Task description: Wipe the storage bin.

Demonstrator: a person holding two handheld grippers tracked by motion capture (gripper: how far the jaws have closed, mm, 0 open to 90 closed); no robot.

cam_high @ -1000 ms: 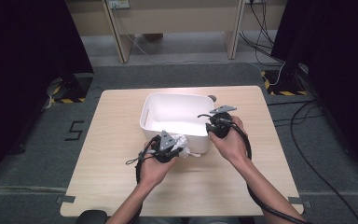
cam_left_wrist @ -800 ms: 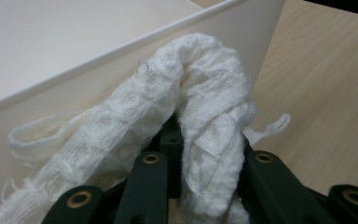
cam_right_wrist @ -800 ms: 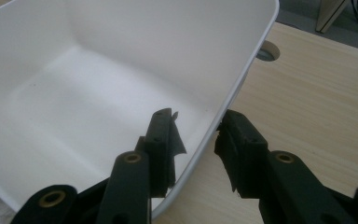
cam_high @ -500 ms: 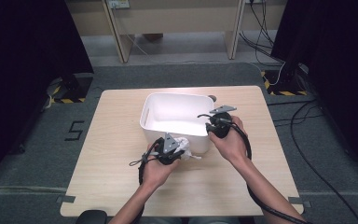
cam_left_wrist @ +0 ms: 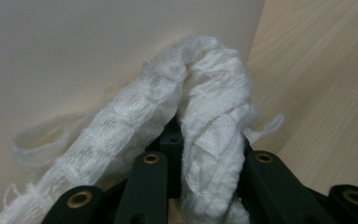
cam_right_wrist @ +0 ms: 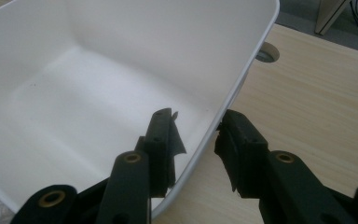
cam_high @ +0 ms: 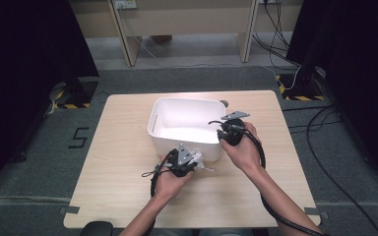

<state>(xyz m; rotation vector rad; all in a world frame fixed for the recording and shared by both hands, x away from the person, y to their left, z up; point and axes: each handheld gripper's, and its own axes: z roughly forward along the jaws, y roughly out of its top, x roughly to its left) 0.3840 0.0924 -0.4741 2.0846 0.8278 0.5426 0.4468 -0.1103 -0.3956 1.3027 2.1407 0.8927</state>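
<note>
On the bench (cam_high: 128, 147), near its middle, stands a white tub (cam_high: 184, 123), open top up. At the tub's 4 o'clock corner sits the right gripper (cam_high: 225, 132), jaws astride the rim: one inside, one outside the wall. Seen close in the right gripper view, right gripper (cam_right_wrist: 196, 140) with the tub (cam_right_wrist: 98, 93) wall running between the jaws; hard to say whether the pads actually press on the wall or just flank it, since a sliver of gap seems to show on the outer side. Bench (cam_right_wrist: 317, 93) beyond at 2 o'clock, with a round hole (cam_right_wrist: 267, 51) partly cut off by the rim.

At the tub's 6 o'clock, just outside the front wall, rests the left gripper (cam_high: 197, 161), clenched on a white cloth (cam_high: 202, 164). From above, little of the cloth to make out: a small pale bunch with frayed threads, mostly hidden under the grey plate and the hand. In the left gripper view, cloth (cam_left_wrist: 200, 112) bunched up between the jaws of the left gripper (cam_left_wrist: 200, 172), folded over itself, its lower ends cut off at the frame's bottom; loose threads trailing at 8 o'clock and 3 o'clock. Behind it the tub's (cam_left_wrist: 74, 56) outer wall, blurred; cannot tell whether cloth and wall touch. Bench (cam_left_wrist: 326, 93) at 3 o'clock.
</note>
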